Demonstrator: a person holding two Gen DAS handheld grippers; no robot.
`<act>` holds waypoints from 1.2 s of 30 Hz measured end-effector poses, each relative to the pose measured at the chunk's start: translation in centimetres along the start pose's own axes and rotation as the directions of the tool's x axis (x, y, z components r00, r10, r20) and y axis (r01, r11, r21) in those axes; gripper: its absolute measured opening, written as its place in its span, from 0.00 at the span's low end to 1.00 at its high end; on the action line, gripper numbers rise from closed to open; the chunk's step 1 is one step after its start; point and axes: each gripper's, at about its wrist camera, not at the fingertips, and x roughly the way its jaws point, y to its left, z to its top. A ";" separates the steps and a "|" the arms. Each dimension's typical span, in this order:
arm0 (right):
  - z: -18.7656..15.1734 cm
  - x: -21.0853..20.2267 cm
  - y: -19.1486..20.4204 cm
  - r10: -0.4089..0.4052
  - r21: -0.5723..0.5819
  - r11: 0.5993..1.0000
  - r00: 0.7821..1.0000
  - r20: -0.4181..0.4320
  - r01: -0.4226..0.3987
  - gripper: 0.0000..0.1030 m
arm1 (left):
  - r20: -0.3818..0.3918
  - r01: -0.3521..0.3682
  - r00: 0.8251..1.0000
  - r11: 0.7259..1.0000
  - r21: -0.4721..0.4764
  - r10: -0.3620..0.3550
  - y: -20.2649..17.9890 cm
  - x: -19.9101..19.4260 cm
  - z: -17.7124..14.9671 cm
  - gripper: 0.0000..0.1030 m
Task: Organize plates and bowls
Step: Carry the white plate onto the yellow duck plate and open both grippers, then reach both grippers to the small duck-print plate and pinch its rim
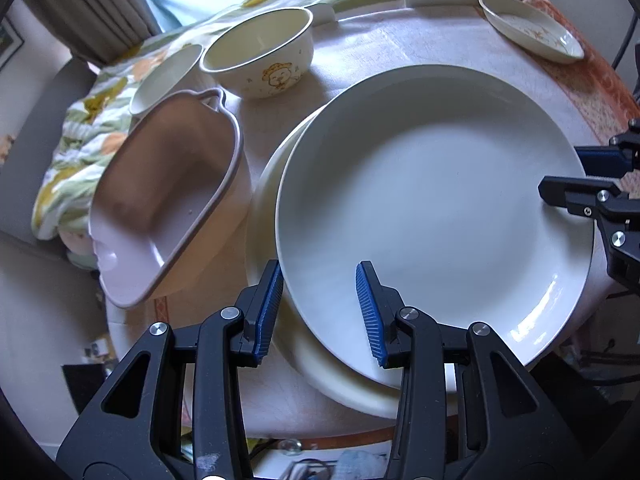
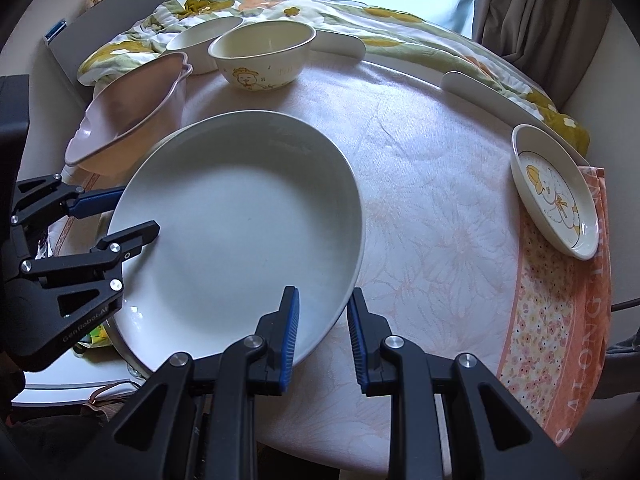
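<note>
A large white plate point(image 1: 432, 200) point(image 2: 240, 220) hangs slightly tilted over a cream plate point(image 1: 340, 384) on the round table. My left gripper point(image 1: 320, 272) point(image 2: 138, 210) is shut on its near-left rim, one blue pad outside and one on the inner face. My right gripper point(image 2: 324, 292) point(image 1: 560, 170) is shut on the opposite rim. A pink handled dish point(image 1: 172, 184) point(image 2: 128, 120) leans tilted beside the plates. Behind it stand a cream cartoon bowl point(image 1: 260, 52) point(image 2: 264, 56) and a small white bowl point(image 1: 168, 76) point(image 2: 200, 40).
A small oval dish with a duck picture point(image 1: 532, 28) point(image 2: 556, 192) lies at the table's far right on an orange floral cloth point(image 2: 560, 340). A flowered quilt point(image 2: 400, 28) and curtains lie behind the table. The pale tablecloth point(image 2: 432, 220) between plate and dish is bare.
</note>
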 end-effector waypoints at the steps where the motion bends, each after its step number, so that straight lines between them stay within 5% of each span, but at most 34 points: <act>1: 0.1 0.0 0.0 -0.003 -0.002 1.000 1.000 0.000 0.003 0.22 | 0.003 -0.012 1.000 1.000 0.008 0.012 -0.2 0.0 0.0 0.34; 14: 0.1 0.2 0.3 -0.033 -0.012 0.999 0.999 -0.001 0.033 0.22 | 0.026 -0.115 0.993 0.991 0.063 0.114 -0.9 0.0 -0.2 0.34; 27: 0.3 -0.7 -0.6 -0.003 0.046 0.999 1.000 0.021 0.002 0.22 | 0.033 -0.060 0.998 0.998 -0.013 0.060 0.8 -1.5 0.4 0.34; 33: 0.9 -4.0 -3.0 0.034 0.163 0.985 0.994 0.101 -0.050 0.22 | 0.108 0.103 0.990 0.987 -0.119 -0.091 3.2 -5.4 2.6 0.36; 35: 0.9 -5.1 -4.5 0.052 0.229 0.970 0.990 0.134 -0.082 0.23 | 0.136 0.163 0.980 0.975 -0.148 -0.144 3.7 -6.5 3.8 0.60; 36: 0.7 -5.8 -5.2 0.050 0.261 0.961 0.987 0.151 -0.088 0.33 | 0.164 0.190 0.973 0.969 -0.158 -0.164 3.8 -7.3 4.4 0.93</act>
